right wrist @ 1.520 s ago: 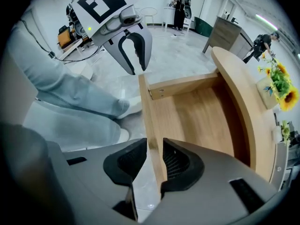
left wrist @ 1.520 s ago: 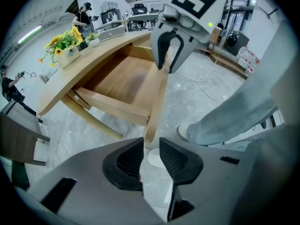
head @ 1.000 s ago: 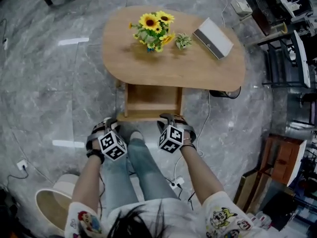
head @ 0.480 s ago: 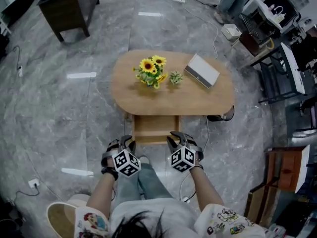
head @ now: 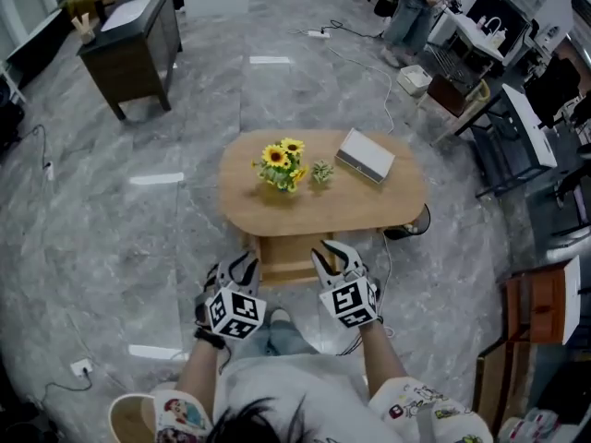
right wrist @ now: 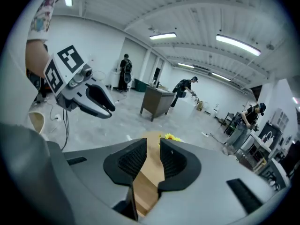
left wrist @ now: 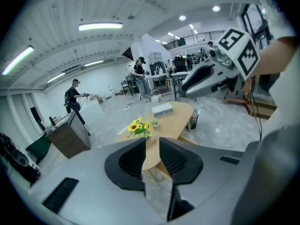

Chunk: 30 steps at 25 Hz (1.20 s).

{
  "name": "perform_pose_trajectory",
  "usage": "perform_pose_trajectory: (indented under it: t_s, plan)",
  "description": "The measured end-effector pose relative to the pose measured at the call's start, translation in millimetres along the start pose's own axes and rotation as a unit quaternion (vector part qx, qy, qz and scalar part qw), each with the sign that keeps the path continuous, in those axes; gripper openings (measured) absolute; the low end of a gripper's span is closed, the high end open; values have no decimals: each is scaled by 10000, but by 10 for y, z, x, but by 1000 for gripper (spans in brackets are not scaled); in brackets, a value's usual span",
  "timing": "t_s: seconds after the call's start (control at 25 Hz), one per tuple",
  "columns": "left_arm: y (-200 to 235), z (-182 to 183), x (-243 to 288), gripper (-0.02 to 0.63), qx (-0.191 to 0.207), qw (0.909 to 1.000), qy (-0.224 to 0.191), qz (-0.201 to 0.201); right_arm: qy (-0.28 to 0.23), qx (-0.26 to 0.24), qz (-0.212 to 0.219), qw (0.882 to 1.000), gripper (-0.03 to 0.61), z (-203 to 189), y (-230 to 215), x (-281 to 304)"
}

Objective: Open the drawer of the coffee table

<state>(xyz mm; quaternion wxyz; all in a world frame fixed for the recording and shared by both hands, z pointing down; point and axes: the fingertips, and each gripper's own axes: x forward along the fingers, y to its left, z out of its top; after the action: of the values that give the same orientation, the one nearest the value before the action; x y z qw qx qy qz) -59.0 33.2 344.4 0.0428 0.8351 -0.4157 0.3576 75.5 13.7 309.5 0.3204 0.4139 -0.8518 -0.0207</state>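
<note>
The oval wooden coffee table stands on the grey marble floor, with its drawer pulled out at the near side. On top are sunflowers, a small plant and a white box. My left gripper and right gripper hang side by side in the air on the near side of the drawer, touching nothing. In the left gripper view the left gripper has a narrow gap with nothing in it. The right gripper is the same, with the table showing through the gap.
A dark cabinet stands far left. Desks and chairs crowd the right side, with a wooden board near right. A cable and power strip lie on the floor by a pale bin. People stand at the back.
Both grippers have risen and drawn back from the drawer front. The view has lifted too, so the table looks smaller and farther. The drawer stays pulled out.
</note>
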Motion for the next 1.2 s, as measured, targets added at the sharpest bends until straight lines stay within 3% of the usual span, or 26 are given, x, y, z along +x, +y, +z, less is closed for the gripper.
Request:
perform_pose_trajectory:
  t_s: [0.2,0.4,0.76,1.0,1.2]
  plan:
    - [168,348,-394,80,-652,9958,-622,161,-678,893,-175,9935,77,424,-150,-353]
    - [89,610,-641,80,-1239,9858,-1131,-3,-1223,1593,-164,9795,75,559,-239,-686]
    - [-121,900,-934,80,-1453,9763,-1593,-196,-1632,2160,-289,9622,46,569,-310,-1193]
    - [-330,954,-984,63,-1552,9730,-1658,-420,-1758,2207,-448,9583,14,462,-334,-1429]
    - [-370,890,-1061,27,-1646,9707,-1709,-370,-1659,2335,-474,9569,2,331,-304,-1494]
